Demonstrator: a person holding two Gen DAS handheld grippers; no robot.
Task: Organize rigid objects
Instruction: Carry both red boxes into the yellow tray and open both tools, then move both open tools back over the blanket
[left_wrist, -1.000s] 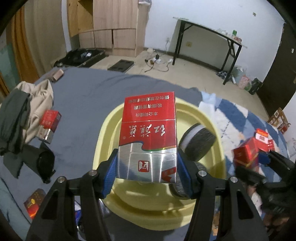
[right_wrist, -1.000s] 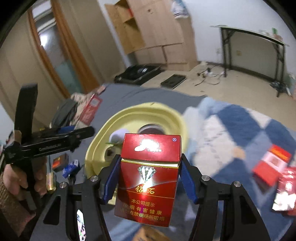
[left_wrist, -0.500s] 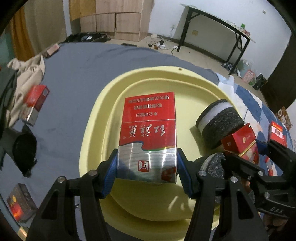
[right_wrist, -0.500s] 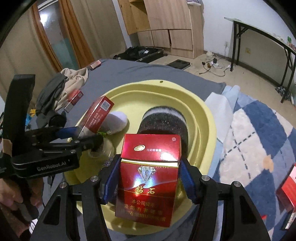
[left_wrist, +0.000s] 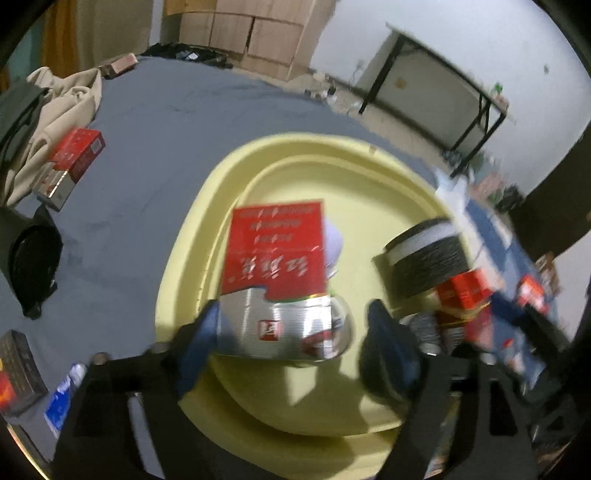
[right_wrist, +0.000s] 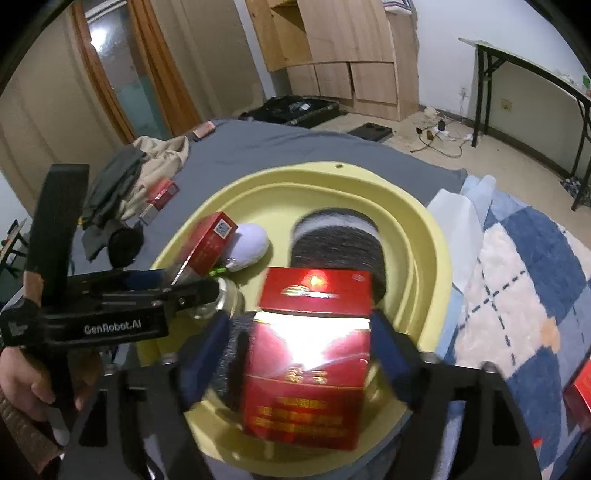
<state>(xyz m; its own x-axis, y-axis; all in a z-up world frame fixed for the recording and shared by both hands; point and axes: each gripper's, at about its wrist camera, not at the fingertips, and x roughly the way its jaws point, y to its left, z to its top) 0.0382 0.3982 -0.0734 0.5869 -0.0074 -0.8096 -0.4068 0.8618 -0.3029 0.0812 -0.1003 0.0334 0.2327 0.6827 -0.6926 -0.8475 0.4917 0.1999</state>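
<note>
Both tongs, left tongs (left_wrist: 291, 328) and right tongs (right_wrist: 295, 339), have just sprung wide over the yellow basin (right_wrist: 436, 258); red-and-silver pack (left_wrist: 275, 273) and red pack (right_wrist: 310, 354) released, dropping inside. Light, stiff cartons; grip flat sides

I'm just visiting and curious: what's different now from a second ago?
Both grippers came down over the yellow basin and their jaws have just been opening, letting go: the left gripper its red-and-silver pack, the right gripper its red pack. The dark roll stayed in the basin.
</note>
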